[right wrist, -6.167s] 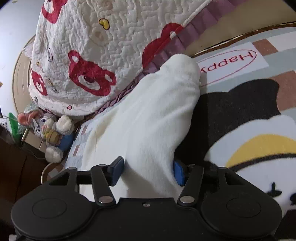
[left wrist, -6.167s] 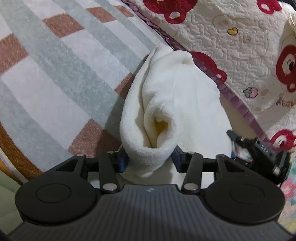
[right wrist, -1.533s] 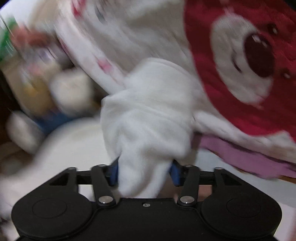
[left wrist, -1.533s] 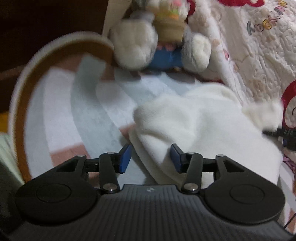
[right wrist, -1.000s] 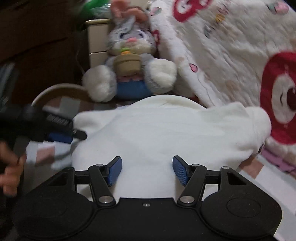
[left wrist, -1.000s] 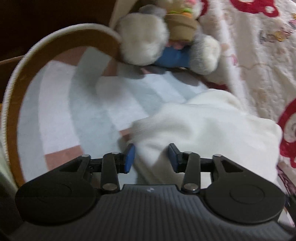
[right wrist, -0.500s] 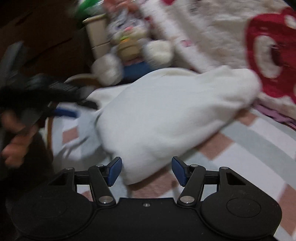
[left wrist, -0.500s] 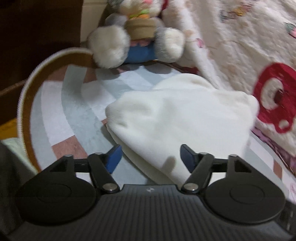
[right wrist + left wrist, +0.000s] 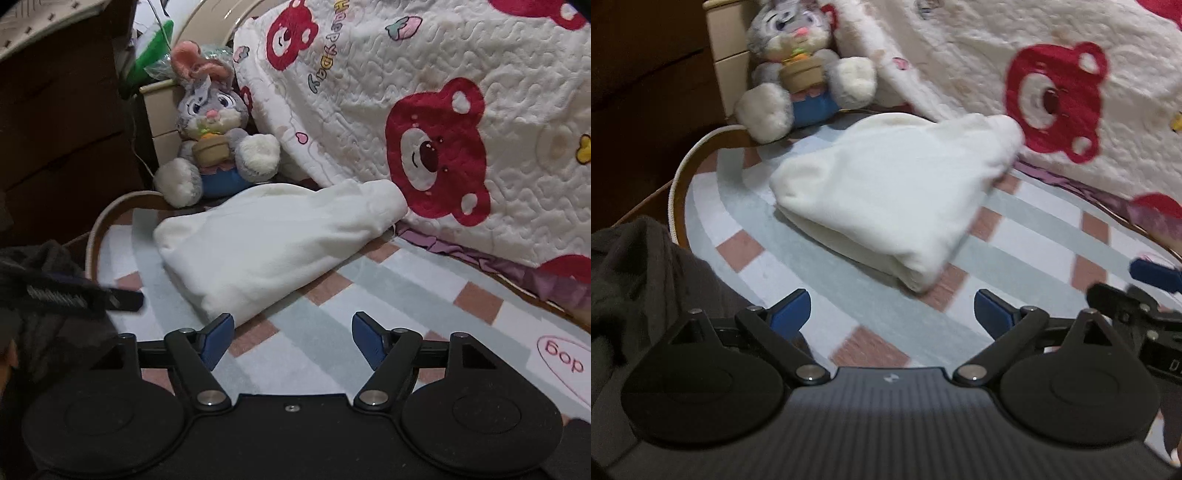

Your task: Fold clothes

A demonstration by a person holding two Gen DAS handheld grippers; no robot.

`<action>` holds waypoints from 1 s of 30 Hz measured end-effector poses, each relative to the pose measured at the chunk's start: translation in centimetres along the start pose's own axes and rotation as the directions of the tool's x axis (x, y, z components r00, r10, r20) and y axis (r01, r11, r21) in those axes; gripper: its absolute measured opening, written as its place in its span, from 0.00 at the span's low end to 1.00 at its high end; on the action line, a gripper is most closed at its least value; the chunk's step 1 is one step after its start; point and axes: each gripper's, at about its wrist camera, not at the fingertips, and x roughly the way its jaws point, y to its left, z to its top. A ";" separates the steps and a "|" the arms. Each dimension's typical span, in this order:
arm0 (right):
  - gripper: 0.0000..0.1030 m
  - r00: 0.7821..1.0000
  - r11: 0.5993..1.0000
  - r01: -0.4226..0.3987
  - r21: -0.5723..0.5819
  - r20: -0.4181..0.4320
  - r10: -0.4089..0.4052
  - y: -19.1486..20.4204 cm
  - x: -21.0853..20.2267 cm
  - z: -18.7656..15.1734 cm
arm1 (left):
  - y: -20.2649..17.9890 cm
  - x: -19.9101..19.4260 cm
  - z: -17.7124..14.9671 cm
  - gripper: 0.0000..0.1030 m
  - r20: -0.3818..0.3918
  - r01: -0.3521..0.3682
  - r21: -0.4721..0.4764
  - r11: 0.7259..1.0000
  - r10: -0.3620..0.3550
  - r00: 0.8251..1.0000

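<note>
Bear-print quilt (image 9: 461, 110) drapes bed edge, walls off back. Checked rug (image 9: 1027, 236) serves as work surface, on floor I think. White fleece garment (image 9: 886, 195) lies on rug as compact folded bundle, far corner against quilt, beside plush bunny (image 9: 214, 147). Left gripper (image 9: 892, 308), right gripper (image 9: 291, 334): jaws spread wide, empty, hovering short of bundle.
</note>
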 end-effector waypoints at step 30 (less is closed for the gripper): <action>0.82 0.994 0.995 -0.030 0.098 0.110 0.019 0.0 -14.0 -4.4 | -9.1 -13.8 -8.0 0.94 0.069 -0.085 0.106 0.991 0.078 0.995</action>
